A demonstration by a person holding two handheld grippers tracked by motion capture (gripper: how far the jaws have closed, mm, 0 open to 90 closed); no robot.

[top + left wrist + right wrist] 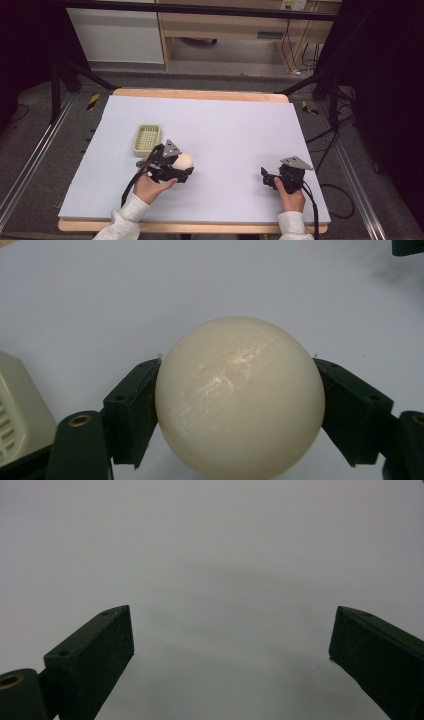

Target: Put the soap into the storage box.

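A cream-coloured ball (184,160) (240,397) sits between the two black jaws of my left gripper (183,169) (239,405), which press on its sides just above the pale grey table mat (225,130). A small pale green basket (147,138) stands just beyond and to the left of that gripper; its corner (15,410) shows at the left edge of the left gripper view. My right gripper (266,178) (230,640) rests low at the front right of the mat, jaws wide apart with nothing between them.
The mat covers a wooden tabletop (200,94) whose edge shows at the back and front. Black frame legs (60,90) stand to either side of the table, and cables (325,145) trail on the floor at the right.
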